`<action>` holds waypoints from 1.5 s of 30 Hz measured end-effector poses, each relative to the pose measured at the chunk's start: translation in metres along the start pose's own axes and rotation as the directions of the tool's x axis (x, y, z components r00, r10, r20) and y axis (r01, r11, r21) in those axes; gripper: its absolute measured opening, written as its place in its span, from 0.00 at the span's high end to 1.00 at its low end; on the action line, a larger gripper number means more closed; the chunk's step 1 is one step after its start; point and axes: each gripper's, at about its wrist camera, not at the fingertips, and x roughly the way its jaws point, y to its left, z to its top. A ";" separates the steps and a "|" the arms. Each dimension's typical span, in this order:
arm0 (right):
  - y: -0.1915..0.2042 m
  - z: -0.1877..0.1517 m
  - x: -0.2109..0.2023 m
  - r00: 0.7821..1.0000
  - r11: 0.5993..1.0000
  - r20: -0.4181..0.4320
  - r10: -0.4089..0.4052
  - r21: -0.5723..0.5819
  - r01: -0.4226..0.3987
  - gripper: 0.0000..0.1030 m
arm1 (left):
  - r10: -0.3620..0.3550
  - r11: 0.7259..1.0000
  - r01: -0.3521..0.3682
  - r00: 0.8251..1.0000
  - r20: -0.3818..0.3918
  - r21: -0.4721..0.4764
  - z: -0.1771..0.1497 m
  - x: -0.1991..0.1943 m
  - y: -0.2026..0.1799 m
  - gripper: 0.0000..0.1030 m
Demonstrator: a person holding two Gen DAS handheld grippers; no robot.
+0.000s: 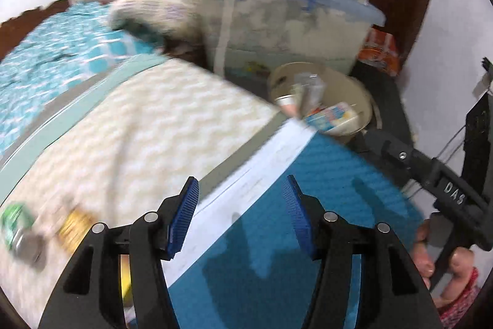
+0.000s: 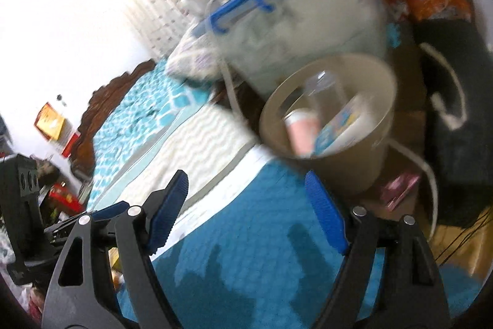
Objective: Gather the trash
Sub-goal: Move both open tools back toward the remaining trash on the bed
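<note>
Holding nothing, your left gripper (image 1: 242,215) and right gripper (image 2: 246,213) both hang with jaws apart over the bed's edge. Trash already sits in the bin (image 2: 363,174) beside the bed. More waits on the bed: a green can (image 1: 17,232) and a yellow wrapper (image 1: 72,228), off to your left gripper's left. Turn that way, slow until the blur clears, straddle the can squarely, then squeeze.
</note>
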 end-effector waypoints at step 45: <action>0.259 -0.163 0.021 0.927 0.859 -0.360 0.101 -0.438 -0.264 0.28 | 0.533 0.761 -0.506 0.845 -0.055 -0.405 -0.212 -0.130 0.245 0.45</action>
